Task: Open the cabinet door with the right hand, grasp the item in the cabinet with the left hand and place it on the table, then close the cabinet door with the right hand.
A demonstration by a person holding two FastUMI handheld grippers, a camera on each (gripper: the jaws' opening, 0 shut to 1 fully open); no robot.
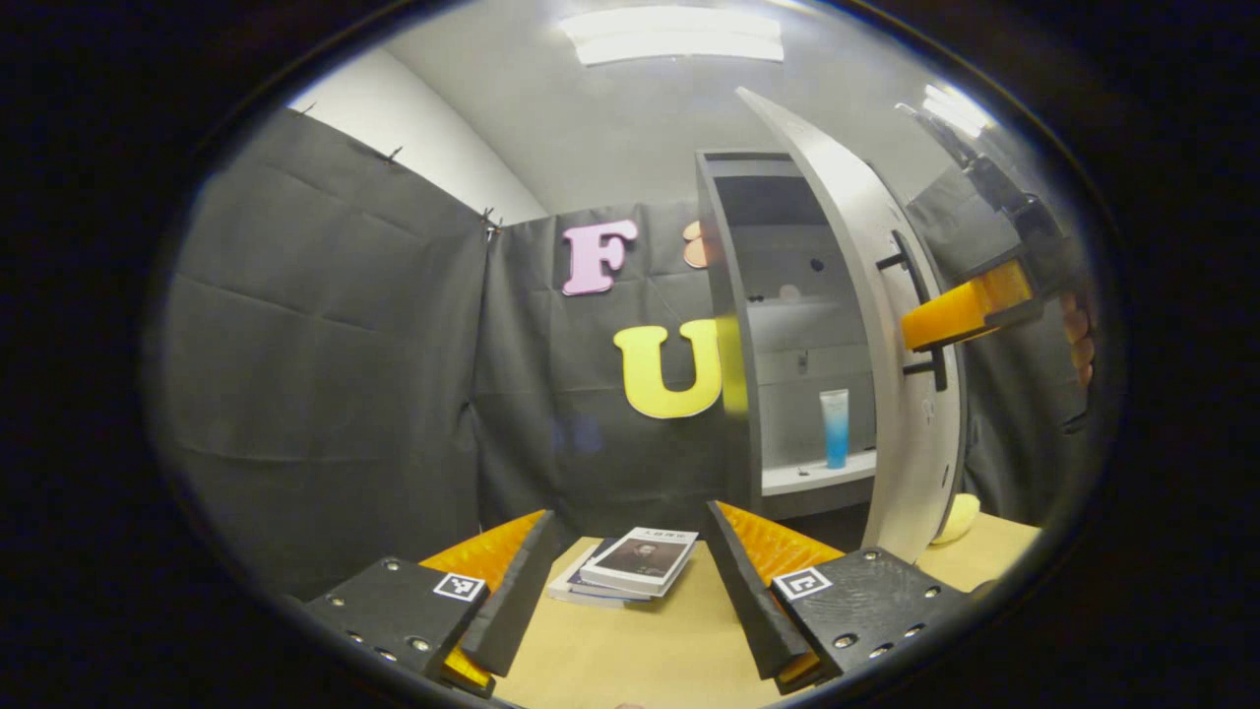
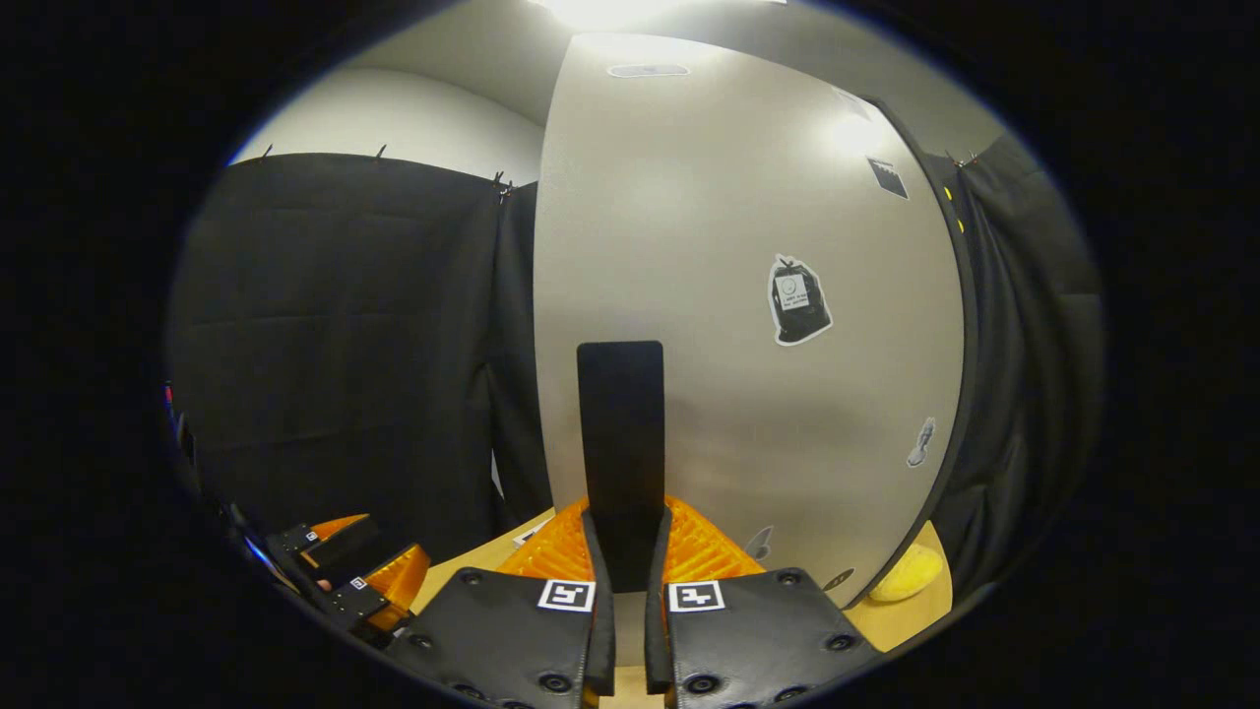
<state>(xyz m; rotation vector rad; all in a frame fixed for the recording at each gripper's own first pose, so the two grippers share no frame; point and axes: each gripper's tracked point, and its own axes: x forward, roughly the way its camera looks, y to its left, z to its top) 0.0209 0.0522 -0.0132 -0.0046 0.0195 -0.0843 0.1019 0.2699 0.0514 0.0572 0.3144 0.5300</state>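
The right tool (image 2: pixel 622 581) squeezes the black bar handle (image 2: pixel 620 443) of the grey cabinet door (image 2: pixel 748 295). The left tool (image 1: pixel 630 581) is wide open, holding nothing, above the tan tabletop (image 1: pixel 640 650).

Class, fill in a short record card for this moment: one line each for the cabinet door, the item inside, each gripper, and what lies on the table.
cabinet door: swung partly open
door handle: clamped between the right gripper's fingers
item inside: blue tube, upright on the lower shelf
left gripper: open, holding nothing, above the table
right gripper: shut on the handle
on table: stacked books; a yellow object beside the door
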